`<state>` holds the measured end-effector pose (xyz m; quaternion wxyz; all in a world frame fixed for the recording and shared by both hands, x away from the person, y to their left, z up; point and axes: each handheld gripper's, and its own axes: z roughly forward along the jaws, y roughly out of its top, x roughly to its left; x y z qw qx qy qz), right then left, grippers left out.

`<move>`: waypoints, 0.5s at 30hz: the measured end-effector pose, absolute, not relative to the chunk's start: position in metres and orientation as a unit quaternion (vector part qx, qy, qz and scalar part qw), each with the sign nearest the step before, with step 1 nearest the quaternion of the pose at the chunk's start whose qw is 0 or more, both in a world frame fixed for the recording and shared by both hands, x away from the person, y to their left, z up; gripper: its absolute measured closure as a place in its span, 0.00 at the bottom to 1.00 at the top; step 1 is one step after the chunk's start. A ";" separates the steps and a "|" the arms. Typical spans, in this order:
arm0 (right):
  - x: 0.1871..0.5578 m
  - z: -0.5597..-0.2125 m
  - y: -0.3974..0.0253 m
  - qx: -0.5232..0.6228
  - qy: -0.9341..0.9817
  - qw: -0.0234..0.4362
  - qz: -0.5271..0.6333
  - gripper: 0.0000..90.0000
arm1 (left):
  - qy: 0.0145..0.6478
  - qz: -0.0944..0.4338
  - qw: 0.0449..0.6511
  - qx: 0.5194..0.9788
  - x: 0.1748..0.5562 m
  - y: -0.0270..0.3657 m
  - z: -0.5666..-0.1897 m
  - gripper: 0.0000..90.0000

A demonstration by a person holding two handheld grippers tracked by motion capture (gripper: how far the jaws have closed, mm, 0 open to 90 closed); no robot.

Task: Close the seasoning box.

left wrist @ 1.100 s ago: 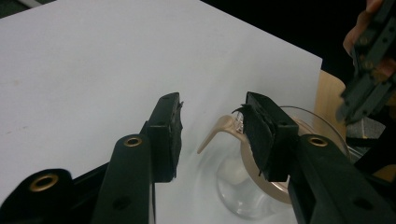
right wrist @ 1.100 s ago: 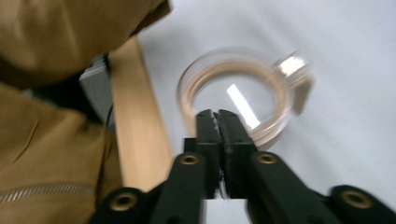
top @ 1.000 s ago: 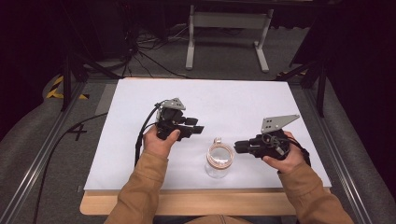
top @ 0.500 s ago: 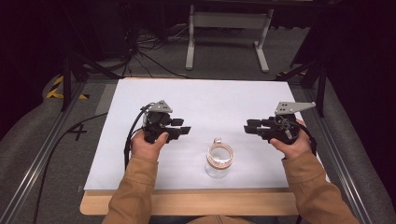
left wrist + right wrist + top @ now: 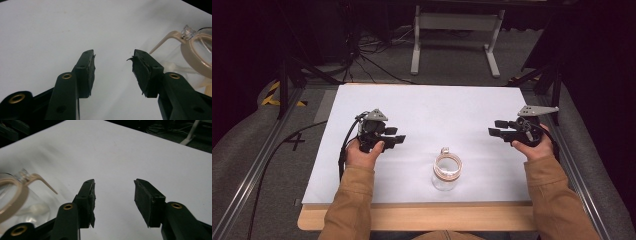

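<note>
A clear glass jar with a tan lid ring and a small clasp stands upright near the front middle of the white table. My left gripper hovers to its left, jaws open and empty, pointing right toward the jar. My right gripper is held to the jar's right and a little farther back, open and empty too, pointing left. The jar's tan rim shows at the right edge of the left gripper view, beyond the open gripper. In the right gripper view the jar sits at the left, beside the open gripper.
A wooden strip edges the table's front. Metal rails run along both sides. Beyond the far edge stand a white frame stand and loose cables on the floor. A black cable trails from the left gripper.
Both hands have drawn apart from the jar: the left gripper moved left and slightly toward me, the right gripper moved right and farther back. The jar stayed put.
</note>
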<state>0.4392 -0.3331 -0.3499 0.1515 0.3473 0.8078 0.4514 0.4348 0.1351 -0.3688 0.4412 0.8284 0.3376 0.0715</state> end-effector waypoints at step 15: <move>0.463 -0.400 -0.342 0.371 0.830 0.133 0.395 0.49 | 0.357 0.063 0.415 0.834 0.449 0.141 -0.396 0.57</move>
